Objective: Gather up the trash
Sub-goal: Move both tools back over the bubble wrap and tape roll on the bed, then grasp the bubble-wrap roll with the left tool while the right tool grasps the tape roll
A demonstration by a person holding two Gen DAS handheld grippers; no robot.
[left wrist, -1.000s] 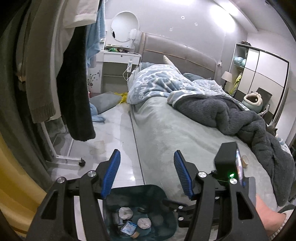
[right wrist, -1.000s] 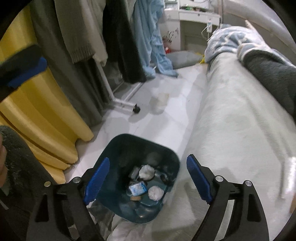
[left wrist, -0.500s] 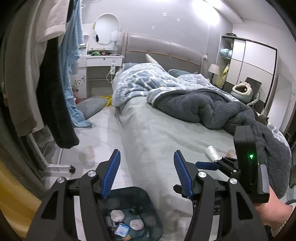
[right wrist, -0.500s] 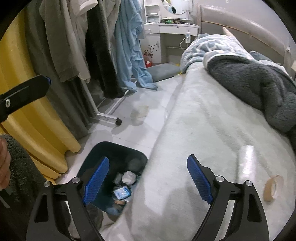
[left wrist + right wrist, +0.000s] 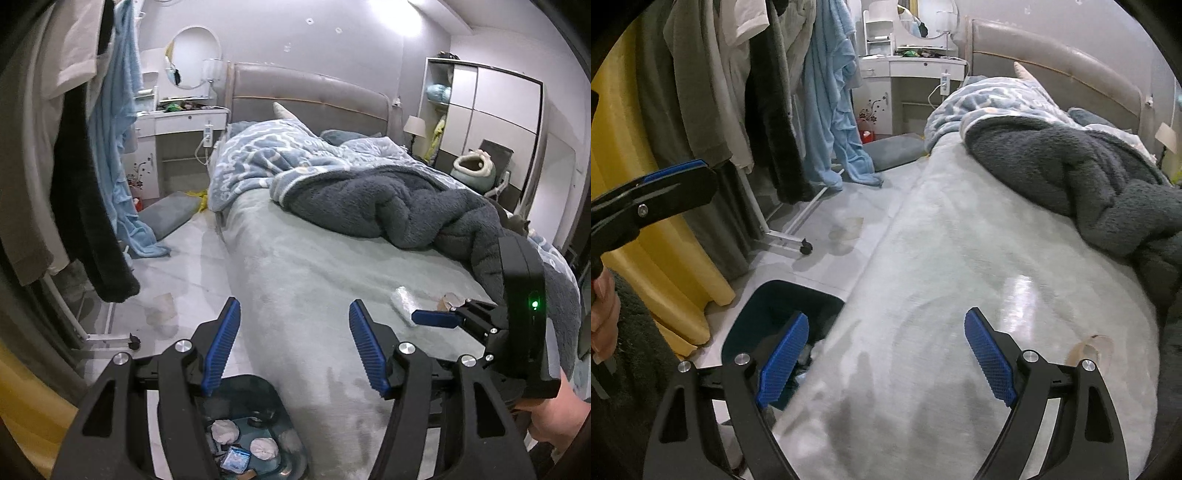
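Observation:
A dark blue bin (image 5: 291,452) stands on the floor against the bed, holding crumpled tissues (image 5: 224,431) and a small blue packet (image 5: 234,459). In the right wrist view the bin (image 5: 753,314) shows at lower left. On the grey bedspread lie a white crinkled wrapper (image 5: 402,302), seen as a shiny strip (image 5: 1023,295), and a tape roll (image 5: 447,301) (image 5: 1091,350). My left gripper (image 5: 293,347) hangs over the bed's edge, its jaws opening with nothing between them. My right gripper (image 5: 886,363) is open and empty over the bedspread, short of the wrapper.
A dark fleece blanket (image 5: 406,206) and a blue patterned quilt (image 5: 266,162) cover the far bed. Clothes on a wheeled rack (image 5: 783,236) hang at left beside a yellow curtain (image 5: 646,258). A clear plastic cup (image 5: 162,306) lies on the floor.
Both grippers have swung from above the bin toward the bed. The bin has slid to the lower left of both views, and the wrapper and tape roll have come into sight.

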